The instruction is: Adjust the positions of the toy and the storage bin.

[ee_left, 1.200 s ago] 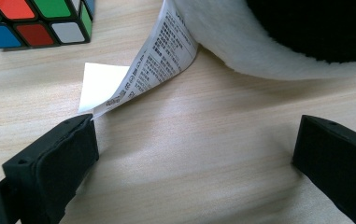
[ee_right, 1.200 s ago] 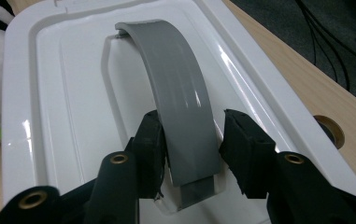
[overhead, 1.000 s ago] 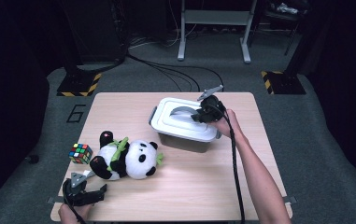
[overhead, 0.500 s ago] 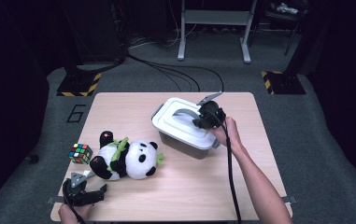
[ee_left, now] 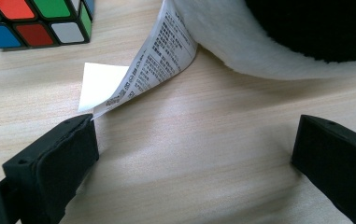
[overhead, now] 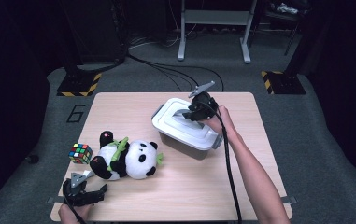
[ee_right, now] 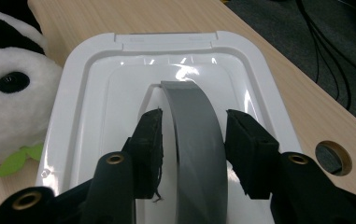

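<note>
The right gripper (ee_right: 192,140) is straddling the grey curved plastic handle (ee_right: 196,154) of the white plastic lid (overhead: 185,122), its 2 jaws having just been opening, pads apart from it. The grey bin (overhead: 189,144) beneath is sitting closed, so lifting remains. The left gripper (ee_left: 194,154) is resting open just before the plush panda (overhead: 126,158).

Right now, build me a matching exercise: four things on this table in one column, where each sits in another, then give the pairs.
Things:
1. Rubik's cube
2. plush panda
3. grey lid handle
4. left gripper

Places:
A. between the right gripper's jaws
B. near table corner, jaws wide apart
C. lying mid-table beside the white-lidded bin
D. at the table's left edge

Pairs: 1-D, 2-C, 3-A, 4-B
</note>
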